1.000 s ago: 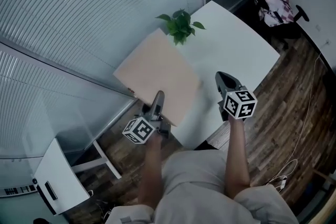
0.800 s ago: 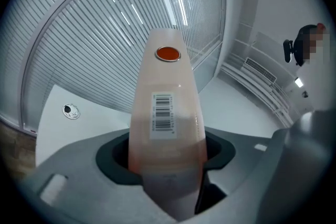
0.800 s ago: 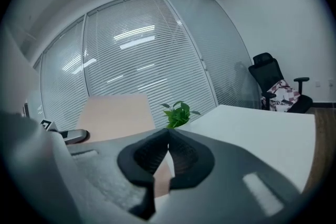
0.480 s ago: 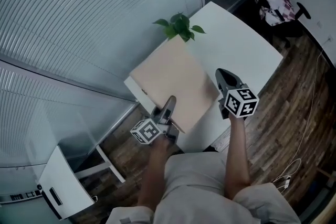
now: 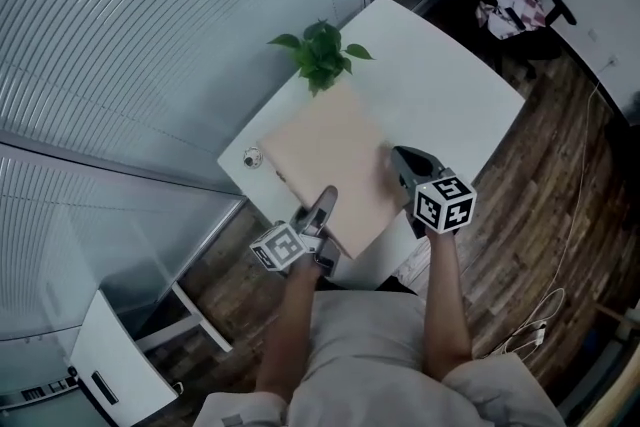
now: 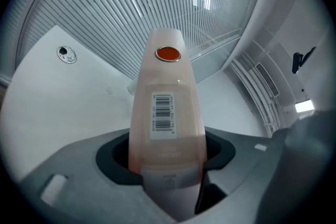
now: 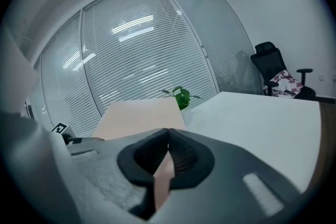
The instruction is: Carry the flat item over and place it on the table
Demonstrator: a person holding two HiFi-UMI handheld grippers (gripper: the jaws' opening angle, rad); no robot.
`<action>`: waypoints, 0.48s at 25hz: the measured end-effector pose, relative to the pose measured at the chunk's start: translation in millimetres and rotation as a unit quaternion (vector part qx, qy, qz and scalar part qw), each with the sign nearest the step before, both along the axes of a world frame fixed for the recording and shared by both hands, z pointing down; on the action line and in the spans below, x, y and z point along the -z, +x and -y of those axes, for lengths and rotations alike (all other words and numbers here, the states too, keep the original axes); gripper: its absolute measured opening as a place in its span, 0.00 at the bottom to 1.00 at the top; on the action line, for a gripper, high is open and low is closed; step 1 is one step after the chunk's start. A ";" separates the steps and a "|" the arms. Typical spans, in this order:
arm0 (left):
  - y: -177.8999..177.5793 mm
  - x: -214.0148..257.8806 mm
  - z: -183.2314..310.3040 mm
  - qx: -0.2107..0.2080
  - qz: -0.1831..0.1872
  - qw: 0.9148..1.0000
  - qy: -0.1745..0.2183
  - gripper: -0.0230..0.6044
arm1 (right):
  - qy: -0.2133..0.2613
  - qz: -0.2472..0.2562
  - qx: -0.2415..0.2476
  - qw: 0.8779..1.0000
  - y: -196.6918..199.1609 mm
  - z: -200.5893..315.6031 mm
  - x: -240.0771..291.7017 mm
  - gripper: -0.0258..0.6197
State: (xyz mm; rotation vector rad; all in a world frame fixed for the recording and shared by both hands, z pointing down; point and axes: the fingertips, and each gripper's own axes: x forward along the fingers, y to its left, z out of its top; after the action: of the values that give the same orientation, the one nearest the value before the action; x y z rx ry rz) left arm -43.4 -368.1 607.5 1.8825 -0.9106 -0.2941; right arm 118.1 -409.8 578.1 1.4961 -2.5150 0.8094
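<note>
While both tools grip it, the flat item (image 5: 325, 160), a pale peach panel, sits over the near-left corner of the white tabletop (image 5: 440, 95). Whether its underside touches the tabletop: can't tell.

Left tool (image 5: 322, 205): jaws pinched on the panel's near edge. In the left gripper view the panel runs straight out ahead from between the jaws. Barcode label (image 6: 164, 112) lies just ahead of the jaws. Orange round sticker (image 6: 168, 53) is farther out, near the panel's far end. A small round grommet (image 5: 251, 156) is set in the tabletop ahead and to the left of this tool, apart from the panel.

Right tool (image 5: 400, 160): jaws pressed onto the panel's right edge. In the right gripper view a thin peach strip shows between the pads, w/ the rest of the panel spreading ahead-left.

Potted plant (image 5: 318, 55) stands on the tabletop just beyond the panel's far edge, ahead of both tools. Black chair (image 5: 510, 0) w/ a patterned bag on it is well ahead-right of the right tool, on the wood floor (image 5: 560, 185).
</note>
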 end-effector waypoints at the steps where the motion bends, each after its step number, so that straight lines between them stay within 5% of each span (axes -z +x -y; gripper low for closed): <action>1: 5.7 -3.4 2.9 -0.009 -0.009 1.000 -0.010 0.49 | -0.005 -0.001 -0.001 1.000 0.8 0.0 -2.8 0.04; 8: 33.2 -33.7 17.6 -0.033 -0.069 0.994 -0.073 0.49 | -0.040 0.012 -0.029 0.999 18.8 6.4 -20.9 0.04; 12: 31.1 -50.7 20.1 -0.024 -0.087 0.992 -0.086 0.49 | -0.063 -0.020 0.018 0.998 6.2 10.1 -39.9 0.04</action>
State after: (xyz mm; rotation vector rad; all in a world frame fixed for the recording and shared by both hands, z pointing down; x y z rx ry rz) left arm -12.3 -388.3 658.1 1.6903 -0.7472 -0.3338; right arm 124.3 -419.9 618.0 1.4093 -2.4065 0.9044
